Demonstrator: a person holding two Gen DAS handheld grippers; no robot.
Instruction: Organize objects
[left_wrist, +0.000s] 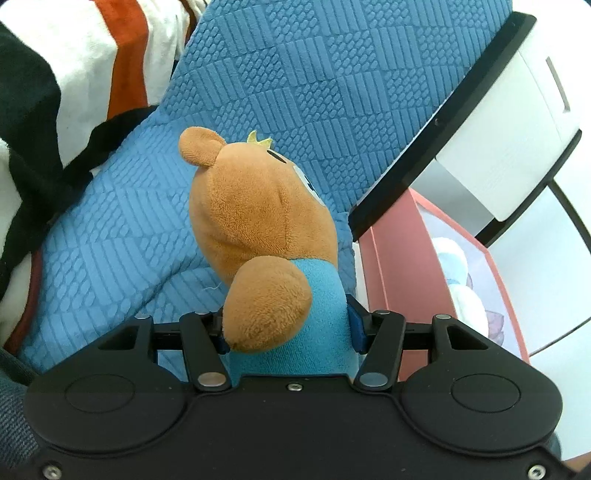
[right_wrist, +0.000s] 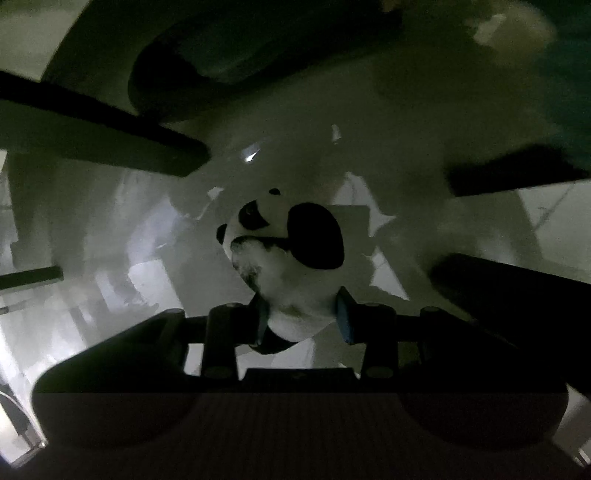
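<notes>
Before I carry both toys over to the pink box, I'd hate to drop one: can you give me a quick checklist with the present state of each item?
1. Left tongs clamped on the bear: ok, pads press its blue body.
2. Right tongs clamped on the panda: ok, gripped at its lower end.
3. Pink box open: ok, beside the blue cushion.
4. Room in the box: cannot tell, white soft things already inside.
5. Right side surroundings: cannot tell, view too dark.

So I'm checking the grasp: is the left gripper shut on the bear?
Shut. The left gripper has its fingers pressed against both sides of the bear's blue body.
</notes>
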